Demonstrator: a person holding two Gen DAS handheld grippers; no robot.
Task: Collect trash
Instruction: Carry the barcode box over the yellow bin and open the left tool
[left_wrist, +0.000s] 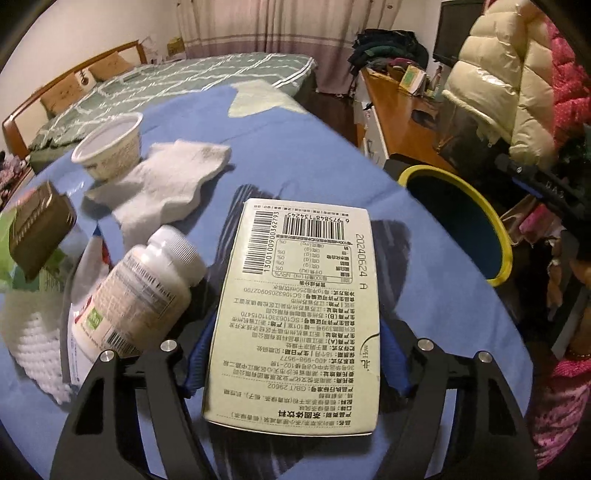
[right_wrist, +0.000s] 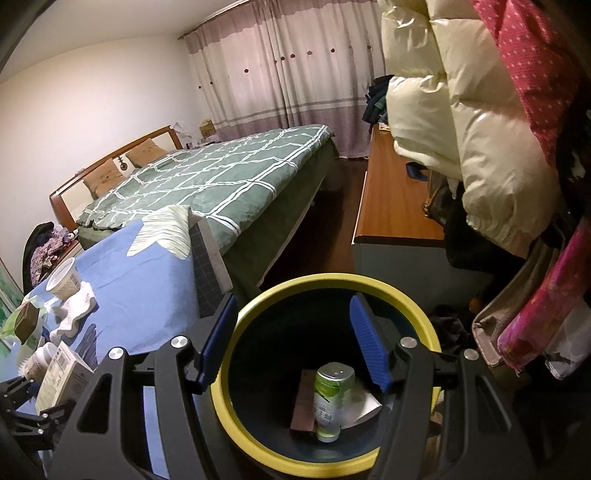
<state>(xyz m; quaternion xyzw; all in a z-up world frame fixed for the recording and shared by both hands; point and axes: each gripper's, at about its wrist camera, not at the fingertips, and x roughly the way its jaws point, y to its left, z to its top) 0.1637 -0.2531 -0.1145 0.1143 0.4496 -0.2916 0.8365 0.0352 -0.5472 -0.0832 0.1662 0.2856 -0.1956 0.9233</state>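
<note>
My left gripper (left_wrist: 295, 354) is shut on a pale drink carton (left_wrist: 299, 310) with barcodes and printed text, held above the blue cloth (left_wrist: 295, 147). The carton also shows in the right wrist view (right_wrist: 62, 376). A white pill bottle (left_wrist: 140, 291) lies just left of it. The yellow-rimmed bin (left_wrist: 458, 221) stands off the cloth's right edge. My right gripper (right_wrist: 293, 343) is open and empty directly over the bin (right_wrist: 258, 450), which holds a green bottle (right_wrist: 330, 398), a brown box (right_wrist: 304, 402) and a white card.
On the cloth lie a white paper cup (left_wrist: 110, 144), a white sock (left_wrist: 162, 184), a brown tin (left_wrist: 40, 225), green packaging and a knitted white cloth (left_wrist: 33, 347). A bed (right_wrist: 207, 177), a wooden desk (right_wrist: 391, 199) and hanging coats (right_wrist: 480, 129) surround the area.
</note>
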